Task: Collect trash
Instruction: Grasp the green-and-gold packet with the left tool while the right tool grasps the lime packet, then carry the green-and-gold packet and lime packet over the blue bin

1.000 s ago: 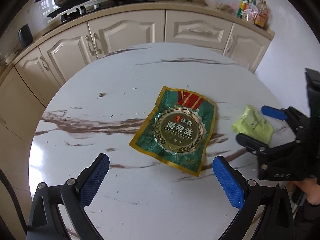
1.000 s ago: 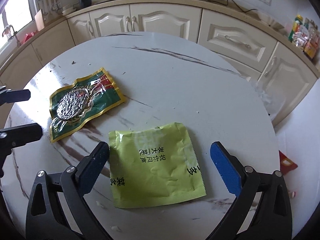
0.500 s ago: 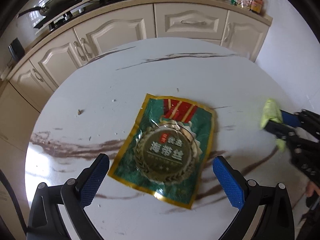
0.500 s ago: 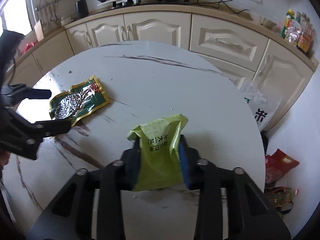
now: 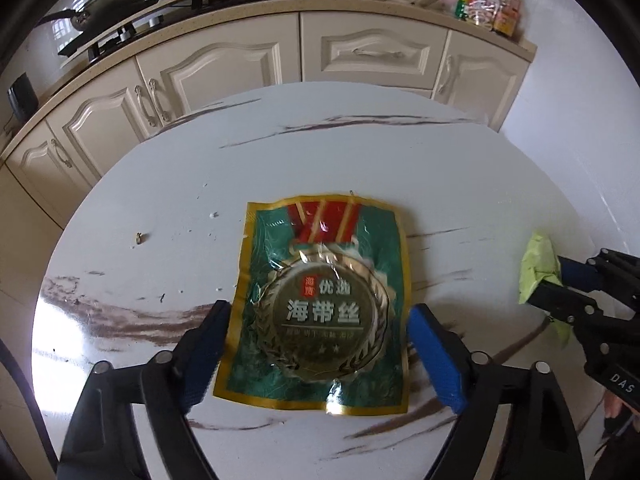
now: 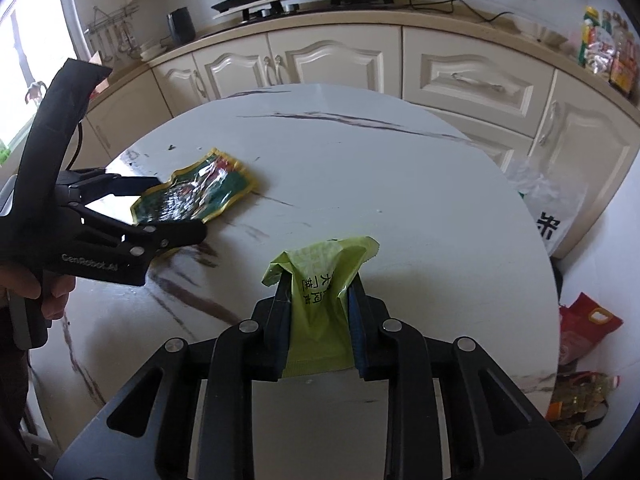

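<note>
- The round marble surface (image 5: 360, 152) carries the green seaweed packet (image 5: 326, 304), lying flat near the 6 o'clock edge in the left wrist view.
- The left gripper (image 5: 318, 356) is open, one of its fingers (image 5: 436, 356) on each side of this packet.
- The right gripper (image 6: 320, 312) has its fingers closed on the crumpled lime packet (image 6: 320, 280), at 3 o'clock from the green one.

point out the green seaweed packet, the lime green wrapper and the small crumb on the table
green seaweed packet (image 5: 326, 312), left wrist view, on its gold medal print
lime green wrapper (image 6: 320, 280), right wrist view, on its printed face between the fingers
small crumb (image 5: 139, 237), left wrist view, on the speck itself
</note>
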{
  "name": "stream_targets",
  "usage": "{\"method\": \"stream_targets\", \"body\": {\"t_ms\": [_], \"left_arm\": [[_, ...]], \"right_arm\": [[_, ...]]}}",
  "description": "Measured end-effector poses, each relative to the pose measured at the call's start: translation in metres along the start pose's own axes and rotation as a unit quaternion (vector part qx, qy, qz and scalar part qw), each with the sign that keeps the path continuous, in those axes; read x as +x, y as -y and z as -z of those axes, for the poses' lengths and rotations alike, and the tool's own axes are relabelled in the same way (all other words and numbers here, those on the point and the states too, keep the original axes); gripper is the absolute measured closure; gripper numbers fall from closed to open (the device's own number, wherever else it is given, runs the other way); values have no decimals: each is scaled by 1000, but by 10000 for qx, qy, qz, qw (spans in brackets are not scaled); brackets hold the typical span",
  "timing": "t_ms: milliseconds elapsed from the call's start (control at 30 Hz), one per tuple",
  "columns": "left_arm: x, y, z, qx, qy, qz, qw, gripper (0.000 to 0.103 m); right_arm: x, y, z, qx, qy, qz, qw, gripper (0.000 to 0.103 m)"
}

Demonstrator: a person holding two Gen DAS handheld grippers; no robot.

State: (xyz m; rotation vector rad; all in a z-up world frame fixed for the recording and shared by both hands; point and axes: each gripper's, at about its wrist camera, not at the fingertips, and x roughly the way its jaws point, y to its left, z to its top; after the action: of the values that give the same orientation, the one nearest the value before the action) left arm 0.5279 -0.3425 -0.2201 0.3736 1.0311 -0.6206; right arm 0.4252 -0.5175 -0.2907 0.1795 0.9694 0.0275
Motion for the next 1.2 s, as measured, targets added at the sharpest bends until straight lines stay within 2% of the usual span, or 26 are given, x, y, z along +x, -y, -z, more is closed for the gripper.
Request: {"method": "stream_targets", "body": {"t_ms": [33, 67, 200, 267, 300, 367, 467, 600, 767, 867, 1000, 1200], "left_arm": [[1, 1, 0, 39, 55, 27, 10000, 37], [0, 0, 0, 39, 89, 43, 9999, 40], [9, 3, 1, 54, 134, 56, 9999, 43], [9, 3, 5, 115, 239, 48, 9996, 53], [8, 6, 6, 135, 307, 37, 9994, 55], [3, 5, 6, 95, 392, 166, 9990, 72], [-4, 2, 5, 85, 449, 292, 9985, 83], [-8, -3, 15, 49, 552, 417, 9976, 88], [-16, -21, 26, -253, 646, 676, 9953, 95], [-35, -43, 34, -381, 760, 724, 9937, 100], [-68, -74, 49, -567, 876, 937, 9901, 100], [-132, -108, 89, -762, 1345, 1145, 9813, 100]], "right_arm": [[0, -3, 1, -1, -5, 0, 10000, 79], [1, -4, 0, -5, 2, 4, 10000, 79], [-1, -9, -2, -4, 71, -15, 10000, 80], [-3, -12, -3, -5, 77, -46, 10000, 80], [-5, -15, -4, -11, 135, -27, 9999, 80], [-9, -18, -6, -11, 193, -37, 9998, 80], [-18, -25, -9, -31, 299, -54, 9995, 80], [-30, -40, -14, -68, 427, -120, 9990, 80], [-40, -63, -14, -137, 487, -229, 9985, 80], [-43, -78, -14, -198, 496, -274, 9982, 80], [-46, -105, -15, -311, 538, -307, 9976, 80], [-54, -158, -22, -554, 671, -381, 9955, 80]]}}
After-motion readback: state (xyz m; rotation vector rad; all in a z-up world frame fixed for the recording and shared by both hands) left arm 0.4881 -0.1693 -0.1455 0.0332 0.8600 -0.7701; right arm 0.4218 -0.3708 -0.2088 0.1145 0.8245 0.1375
